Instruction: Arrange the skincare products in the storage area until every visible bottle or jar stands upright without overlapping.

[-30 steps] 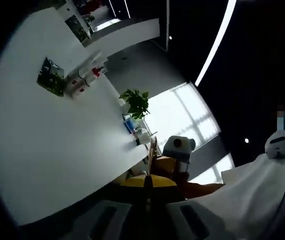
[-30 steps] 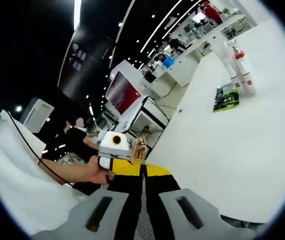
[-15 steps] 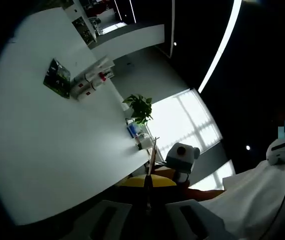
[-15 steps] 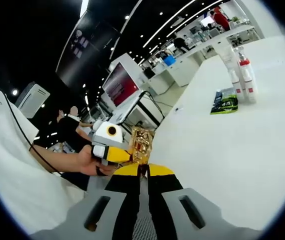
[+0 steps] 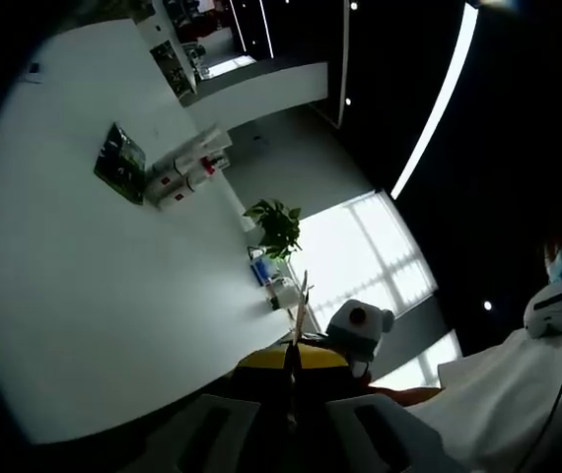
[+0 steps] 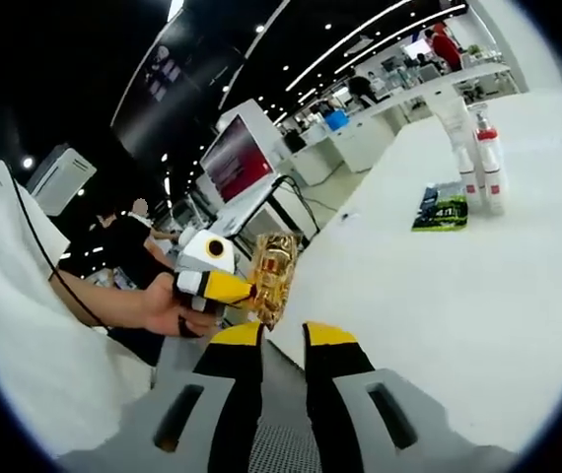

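Sachet [image 6: 274,277]: gold, flat, pinched edge-on in the left gripper [image 6: 246,292], long axis roughly upright, off the table's [image 6: 439,296] near edge.
Right gripper [image 6: 281,340]: jaws spread, empty, just below the sachet, so nearer to it than to anything on the table.
Bottles [image 6: 478,168]: white, standing at the table's far side, beside a green packet [image 6: 441,206], well apart from both grippers.
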